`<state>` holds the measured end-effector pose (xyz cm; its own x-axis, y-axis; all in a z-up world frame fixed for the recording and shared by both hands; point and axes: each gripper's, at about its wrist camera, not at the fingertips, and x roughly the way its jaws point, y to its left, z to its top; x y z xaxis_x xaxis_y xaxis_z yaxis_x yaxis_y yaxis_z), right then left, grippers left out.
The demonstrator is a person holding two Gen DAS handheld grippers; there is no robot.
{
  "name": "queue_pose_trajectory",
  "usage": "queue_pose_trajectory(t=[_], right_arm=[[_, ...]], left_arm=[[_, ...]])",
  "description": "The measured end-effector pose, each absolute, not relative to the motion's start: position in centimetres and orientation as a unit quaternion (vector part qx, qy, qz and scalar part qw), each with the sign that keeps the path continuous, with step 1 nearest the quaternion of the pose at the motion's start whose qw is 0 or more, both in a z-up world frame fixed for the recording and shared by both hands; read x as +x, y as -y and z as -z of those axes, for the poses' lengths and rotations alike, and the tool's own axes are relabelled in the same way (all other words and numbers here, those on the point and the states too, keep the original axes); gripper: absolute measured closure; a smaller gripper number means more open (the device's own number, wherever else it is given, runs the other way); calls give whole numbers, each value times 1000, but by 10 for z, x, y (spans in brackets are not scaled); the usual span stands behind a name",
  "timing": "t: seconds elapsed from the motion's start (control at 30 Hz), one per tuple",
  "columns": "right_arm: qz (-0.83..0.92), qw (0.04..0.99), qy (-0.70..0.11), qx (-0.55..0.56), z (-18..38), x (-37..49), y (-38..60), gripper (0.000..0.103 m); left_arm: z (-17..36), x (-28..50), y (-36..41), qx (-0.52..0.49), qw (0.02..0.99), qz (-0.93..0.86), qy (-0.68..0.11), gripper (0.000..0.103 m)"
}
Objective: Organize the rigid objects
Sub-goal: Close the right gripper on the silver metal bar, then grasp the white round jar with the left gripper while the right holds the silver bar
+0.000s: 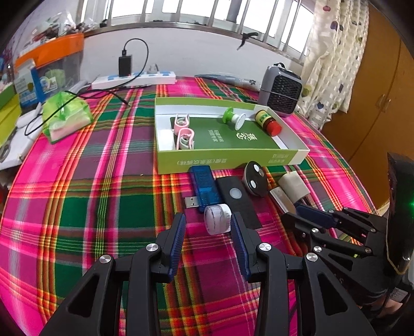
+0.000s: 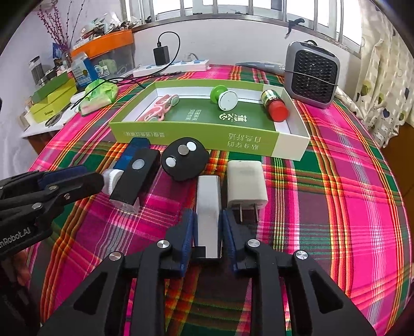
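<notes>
Lying in a row across the middle of the right wrist view, a black remote (image 2: pixel 137 178), a round black disc (image 2: pixel 184 161), a silver metal block (image 2: pixel 209 206) and a white charger (image 2: pixel 245 184) sit on the plaid surface (image 2: pixel 336 206) before the green box (image 2: pixel 196 134). The left gripper (image 1: pixel 208 222) stands open around a small white roll (image 1: pixel 217 218) at lower centre of its view. The right gripper (image 2: pixel 207 219) is clamped on the silver metal block.

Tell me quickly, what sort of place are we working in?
Probably a room in a home: a plaid-covered table under a barred window, with a patterned curtain and a small heater.
</notes>
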<state>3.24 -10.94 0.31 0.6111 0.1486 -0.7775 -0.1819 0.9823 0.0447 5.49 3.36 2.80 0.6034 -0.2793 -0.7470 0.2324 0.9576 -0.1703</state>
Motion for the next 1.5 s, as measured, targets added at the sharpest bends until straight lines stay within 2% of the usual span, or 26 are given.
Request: queue_pose_trajectory(t=[1.5], right_arm=[[-117, 899, -423, -8, -6, 28, 120, 78]], left_arm=[[-10, 73, -34, -2, 894, 75, -441, 67]])
